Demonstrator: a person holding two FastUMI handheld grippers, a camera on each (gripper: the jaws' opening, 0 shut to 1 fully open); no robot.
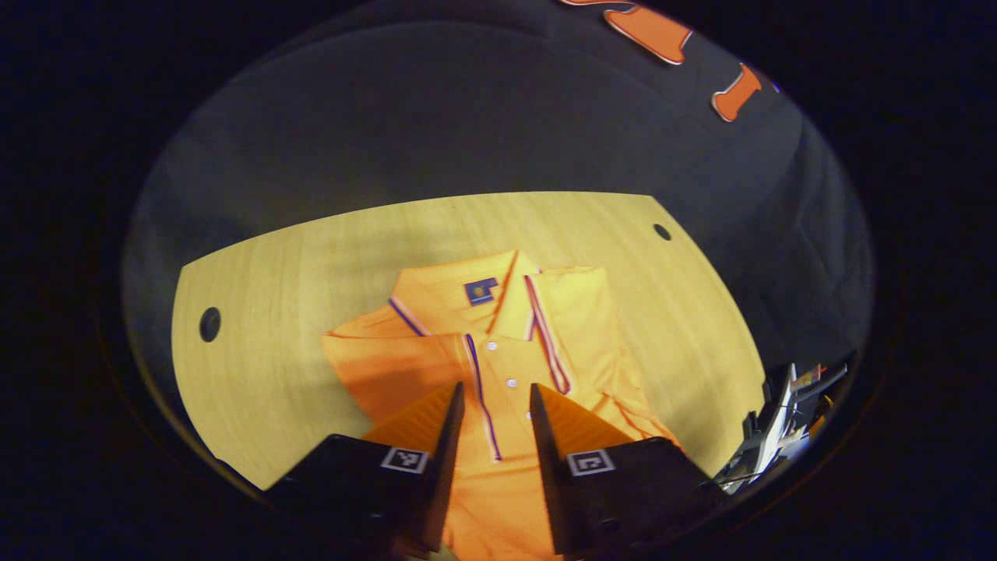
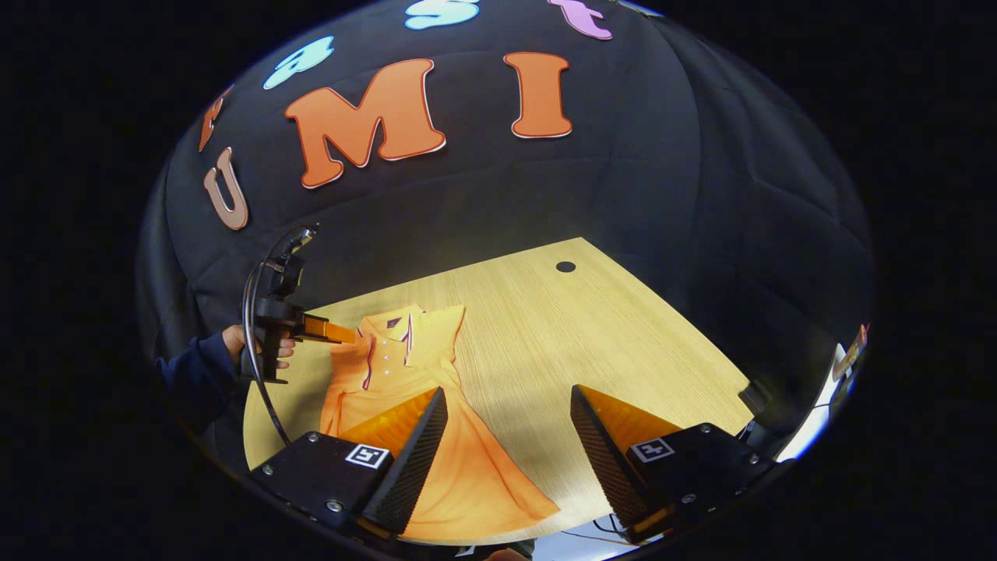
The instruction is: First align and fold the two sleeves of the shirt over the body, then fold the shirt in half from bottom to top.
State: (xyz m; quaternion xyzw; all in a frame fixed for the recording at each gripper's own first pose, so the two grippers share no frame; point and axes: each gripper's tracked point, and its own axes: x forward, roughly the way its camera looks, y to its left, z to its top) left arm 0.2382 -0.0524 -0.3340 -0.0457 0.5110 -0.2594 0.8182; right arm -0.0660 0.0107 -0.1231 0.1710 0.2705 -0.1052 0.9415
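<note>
Nearest us, the left gripper [image 1: 497,413] hangs with its fingers spread and empty above the placket of the orange short-sleeved polo shirt [image 1: 498,351], which lies flat on the pale wooden table [image 1: 311,257]. Our right gripper [image 2: 506,436] is likewise spread wide, the hem just beneath its left finger. We judge the cloth light, limp and prone to wrinkle, so we would pinch it at sleeve edges or hem corners.
</note>
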